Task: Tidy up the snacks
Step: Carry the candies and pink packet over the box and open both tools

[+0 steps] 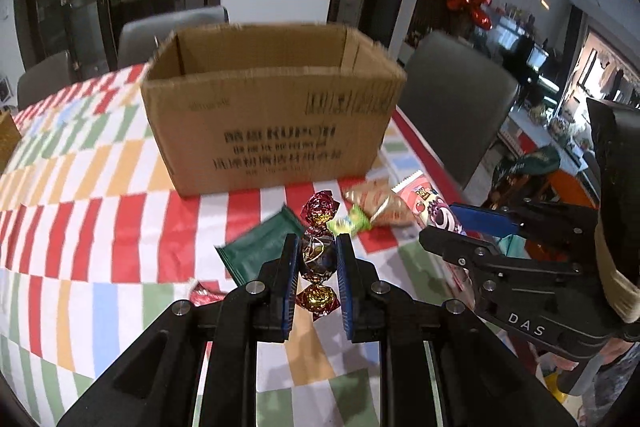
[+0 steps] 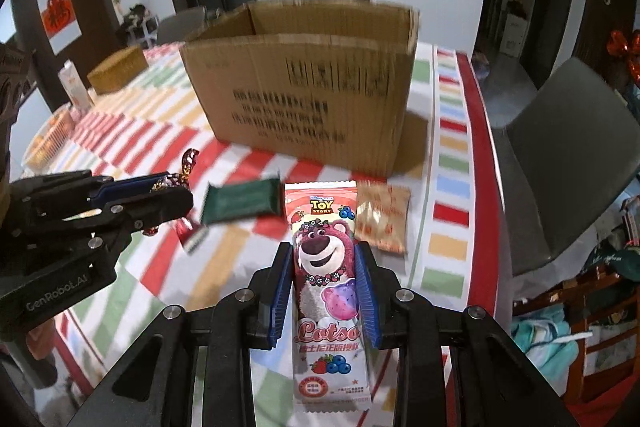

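While my left claw (image 1: 318,247) pinches a candy (image 1: 318,251) and my right (image 2: 324,263) a Lotso pack (image 2: 326,279) before the box (image 1: 272,99), the slick wrappers may slip.

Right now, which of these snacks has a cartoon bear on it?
The pink Lotso packet, clamped in the right gripper. The green packet and tan packet on the tablecloth show none.

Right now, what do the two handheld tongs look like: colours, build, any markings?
Both are black, angular frames with silver screw heads and blue ribbed pads. The left tongs show "GenRobot.AI" in pale lettering on the side in the right wrist view. The right tongs show "DAS" on the body in the left wrist view, with a beige strap behind.
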Available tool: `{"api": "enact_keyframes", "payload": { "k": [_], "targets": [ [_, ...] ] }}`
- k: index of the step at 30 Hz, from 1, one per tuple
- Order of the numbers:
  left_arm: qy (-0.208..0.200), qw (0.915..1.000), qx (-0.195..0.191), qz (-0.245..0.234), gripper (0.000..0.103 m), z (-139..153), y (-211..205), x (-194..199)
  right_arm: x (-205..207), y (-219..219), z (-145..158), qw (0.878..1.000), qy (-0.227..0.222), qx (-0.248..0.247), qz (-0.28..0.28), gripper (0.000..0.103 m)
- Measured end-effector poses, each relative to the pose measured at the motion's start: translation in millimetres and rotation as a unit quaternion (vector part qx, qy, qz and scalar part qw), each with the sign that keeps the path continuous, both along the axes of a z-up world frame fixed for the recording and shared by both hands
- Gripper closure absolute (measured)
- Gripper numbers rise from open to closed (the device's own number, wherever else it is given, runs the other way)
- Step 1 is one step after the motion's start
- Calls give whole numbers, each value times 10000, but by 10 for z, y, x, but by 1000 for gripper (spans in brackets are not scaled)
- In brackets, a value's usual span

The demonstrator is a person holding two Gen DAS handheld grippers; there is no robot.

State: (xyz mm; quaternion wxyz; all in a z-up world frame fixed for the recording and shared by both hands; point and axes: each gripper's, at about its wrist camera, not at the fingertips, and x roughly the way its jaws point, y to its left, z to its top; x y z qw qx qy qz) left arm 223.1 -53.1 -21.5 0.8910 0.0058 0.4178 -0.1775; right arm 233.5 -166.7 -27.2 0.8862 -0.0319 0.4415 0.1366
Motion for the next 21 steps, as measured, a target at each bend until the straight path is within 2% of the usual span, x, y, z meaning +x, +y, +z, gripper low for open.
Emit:
{"api": "enact_keyframes", "payload": {
  "k": [10, 21],
  "targets": [
    [-488, 9987, -64, 103, 84, 480, 98, 151, 193, 55, 537, 9978, -600, 241, -111, 71],
    [-792, 9966, -51, 215, 84, 859, 195, 569, 534, 118, 939, 9941, -984, 429, -167, 71]
  ]
}}
